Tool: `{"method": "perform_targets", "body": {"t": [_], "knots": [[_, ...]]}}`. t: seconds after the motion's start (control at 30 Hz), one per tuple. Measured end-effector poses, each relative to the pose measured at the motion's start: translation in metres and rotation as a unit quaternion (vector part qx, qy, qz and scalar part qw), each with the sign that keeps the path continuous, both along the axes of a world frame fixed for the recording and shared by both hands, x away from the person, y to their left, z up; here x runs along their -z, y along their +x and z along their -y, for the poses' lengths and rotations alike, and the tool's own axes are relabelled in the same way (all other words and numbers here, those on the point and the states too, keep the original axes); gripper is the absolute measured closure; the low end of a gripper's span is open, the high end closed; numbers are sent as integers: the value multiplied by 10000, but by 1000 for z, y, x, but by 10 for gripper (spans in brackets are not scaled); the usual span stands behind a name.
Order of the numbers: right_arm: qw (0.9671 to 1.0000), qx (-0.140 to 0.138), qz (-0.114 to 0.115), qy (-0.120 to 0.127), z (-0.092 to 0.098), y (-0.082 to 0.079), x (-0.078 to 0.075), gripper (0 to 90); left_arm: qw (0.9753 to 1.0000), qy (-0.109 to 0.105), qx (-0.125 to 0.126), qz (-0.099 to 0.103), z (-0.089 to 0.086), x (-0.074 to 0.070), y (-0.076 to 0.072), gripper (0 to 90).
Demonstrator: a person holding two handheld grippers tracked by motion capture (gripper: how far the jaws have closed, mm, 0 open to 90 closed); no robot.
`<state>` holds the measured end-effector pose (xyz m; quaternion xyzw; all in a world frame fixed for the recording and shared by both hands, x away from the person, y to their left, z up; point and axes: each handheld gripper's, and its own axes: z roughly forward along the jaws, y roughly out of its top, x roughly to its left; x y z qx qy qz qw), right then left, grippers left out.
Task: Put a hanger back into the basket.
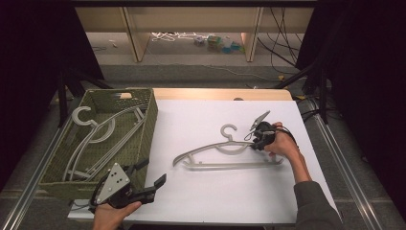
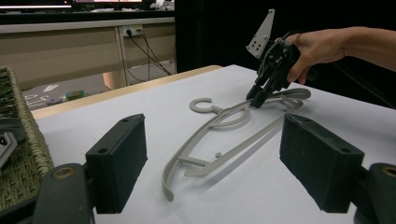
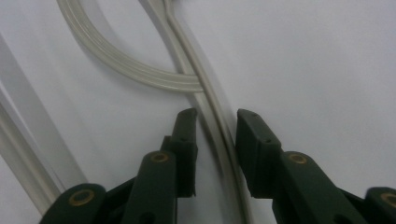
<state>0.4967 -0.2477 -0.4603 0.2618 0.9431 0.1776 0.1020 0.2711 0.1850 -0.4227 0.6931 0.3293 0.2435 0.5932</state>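
One grey hanger (image 1: 229, 154) is seen lying flat on the white worktop (image 1: 201, 191), middle right of the frame. It is straddled by the right gripper (image 3: 215, 122), jaws apart, not yet clamped. Other hangers (image 1: 95, 136) are already laid in the basket (image 1: 152, 120). The left gripper (image 1: 152, 173) is held wide apart.

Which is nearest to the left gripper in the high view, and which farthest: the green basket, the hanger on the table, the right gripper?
1. Green basket, right beside the left gripper, on its left.
2. Hanger on the table, middle of the table.
3. Right gripper, far right, over the hanger's arm.
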Motion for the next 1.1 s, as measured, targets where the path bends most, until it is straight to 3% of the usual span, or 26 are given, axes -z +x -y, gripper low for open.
{"method": "perform_targets", "body": {"t": [0.23,0.37,0.53,0.63,0.73,0.8,0.83,0.87,0.9,1.03,1.07,1.1], "knots": [[9992,-306,12,-251,-4,-3,-1,761,10000,11,9,2,-1,-1,0,228],[9962,-704,117,-497,-8,-5,-3,800,10000,42,24,8,0,0,-1,229],[9911,-1141,272,-632,-8,-10,-5,826,9999,103,16,46,1,-1,0,229],[9909,-1152,449,-533,-7,-12,-9,826,9998,140,-11,103,1,-4,0,229],[9895,-1236,628,-420,-8,-18,-19,825,10000,9,25,55,2,-8,1,229],[9869,-1306,807,-501,-12,-24,-26,825,9999,99,53,76,6,-10,1,229],[9863,-1304,871,-510,-12,-25,-27,825,9996,263,26,126,9,-13,2,228],[9863,-1304,871,-510,-12,-25,-27,825,9996,263,26,126,9,-13,2,228],[9860,-1326,874,-501,-12,-27,-30,825,9989,439,19,171,12,-15,2,228],[9791,-1476,1259,-611,-13,-39,-46,825,9980,614,90,128,23,-21,8,229],[9791,-1476,1259,-611,-13,-39,-46,825,9980,614,90,128,23,-21,8,229],[9764,-1477,1441,-632,-14,-45,-55,825,9976,679,113,39,29,-23,14,229]]}}
